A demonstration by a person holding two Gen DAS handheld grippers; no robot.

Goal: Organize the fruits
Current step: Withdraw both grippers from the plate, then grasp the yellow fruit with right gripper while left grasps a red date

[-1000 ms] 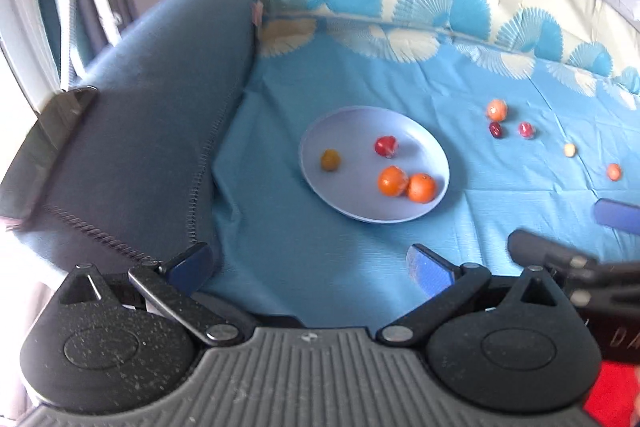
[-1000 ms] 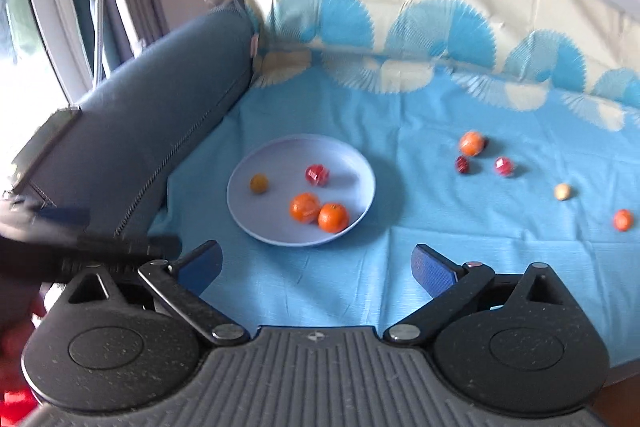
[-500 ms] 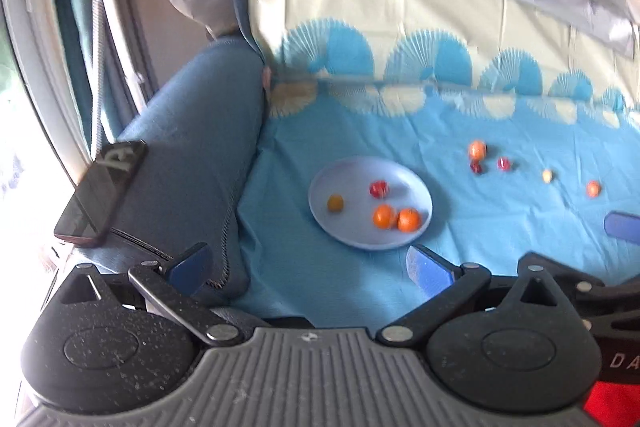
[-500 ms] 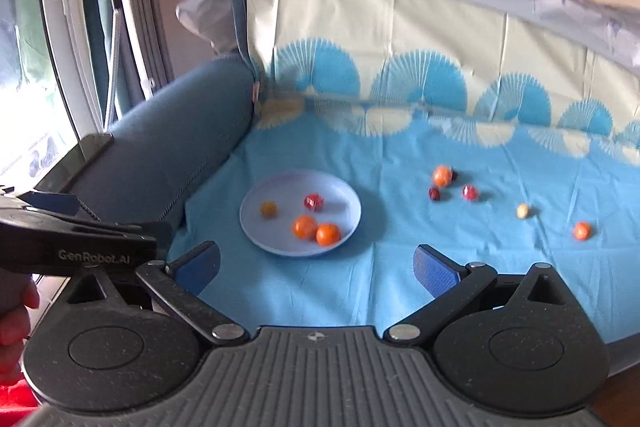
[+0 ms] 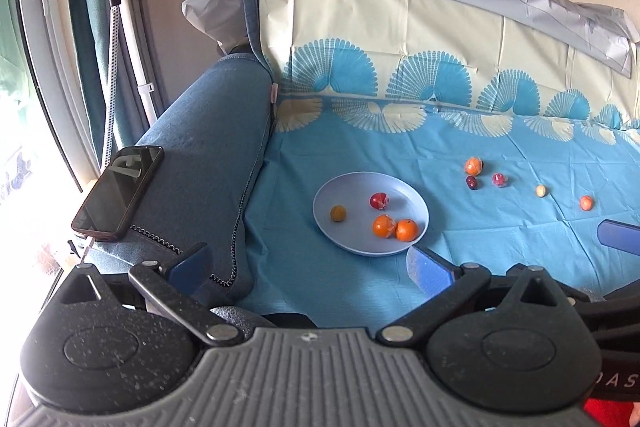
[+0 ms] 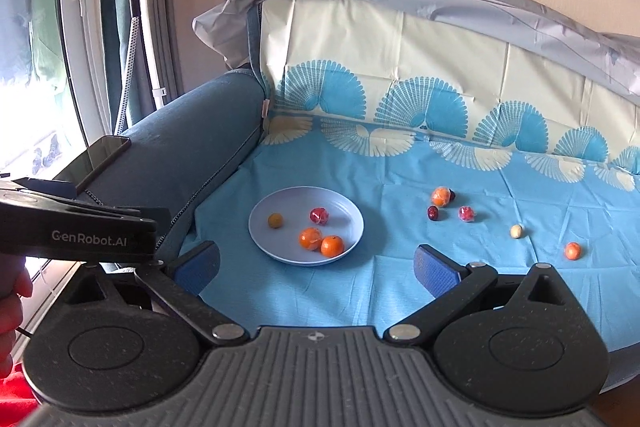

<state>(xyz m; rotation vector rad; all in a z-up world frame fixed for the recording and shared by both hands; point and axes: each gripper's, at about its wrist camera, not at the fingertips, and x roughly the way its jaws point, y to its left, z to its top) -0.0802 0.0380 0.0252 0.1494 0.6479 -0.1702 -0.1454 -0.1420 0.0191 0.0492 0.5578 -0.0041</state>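
Plate (image 6: 344, 205) lies on the blue cloth (image 6: 400, 291) covering the sofa seat. It holds four fruits: two oranges (image 6: 322, 242) touching, one red fruit (image 6: 319, 215), one small brownish fruit (image 6: 275, 220). Five loose fruits (image 6: 464, 213) lie on the cloth to the plate's right, well apart from it. Left claw (image 5: 308, 265) and right claw (image 6: 316, 267) both spread wide, holding nothing, short of the plate. A phone (image 5: 118, 193) rests on the armrest (image 5: 208, 147).

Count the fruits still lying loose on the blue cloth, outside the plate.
5, all right of the plate: an orange one, a dark red one, a pinkish-red one, a pale one, a small orange one. None seem hidden.
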